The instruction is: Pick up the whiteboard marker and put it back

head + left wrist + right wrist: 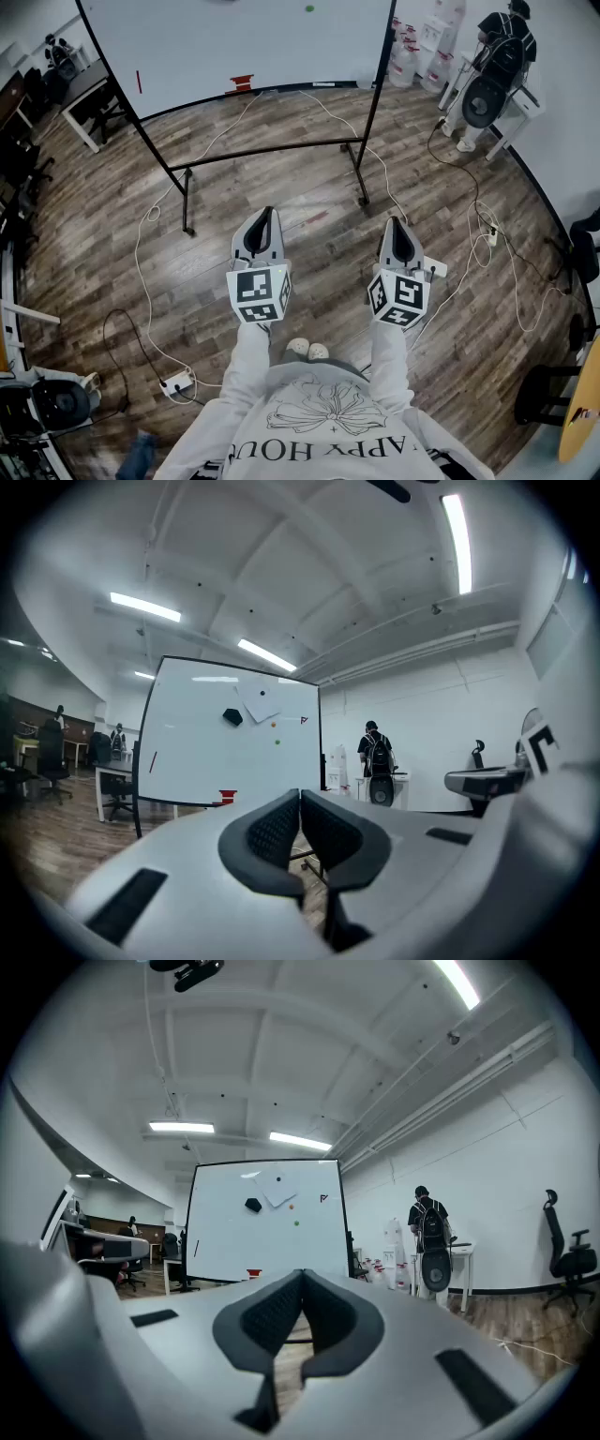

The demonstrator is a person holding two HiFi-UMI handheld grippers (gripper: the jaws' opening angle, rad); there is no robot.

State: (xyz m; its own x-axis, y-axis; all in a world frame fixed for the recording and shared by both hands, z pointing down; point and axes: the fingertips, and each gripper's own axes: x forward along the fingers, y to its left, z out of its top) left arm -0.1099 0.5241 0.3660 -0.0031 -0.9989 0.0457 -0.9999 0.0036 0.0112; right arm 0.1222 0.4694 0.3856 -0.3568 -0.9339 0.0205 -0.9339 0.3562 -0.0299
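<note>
a person stands on the wooden floor [309,234] facing a whiteboard [234,37] on a stand, with the left tongs [268,214] and right tongs [398,223] held level, side by side. each gripper view shows its own pair pressed together with nothing pinched between them.

judging by this, the task has not begun. the thin red stick [139,82] on the left part of the board is probably the whiteboard marker, though it is too small to be sure. it sits well apart from both tongs. the approach, the grab, the lift and the return all seem left to do.

the head view alone shows the stand's feet, the cables [141,272] trailing over the floor and the person's pale sleeves. it crops most of the board's upper part. the gripper views fill that in: a black pad [232,717], a sheet of paper [262,700] and small coloured dots high on the board, under the ceiling lights. a red block [242,84] sits at the board's lower edge in every view, and another person [497,56] stands off to the right.
</note>
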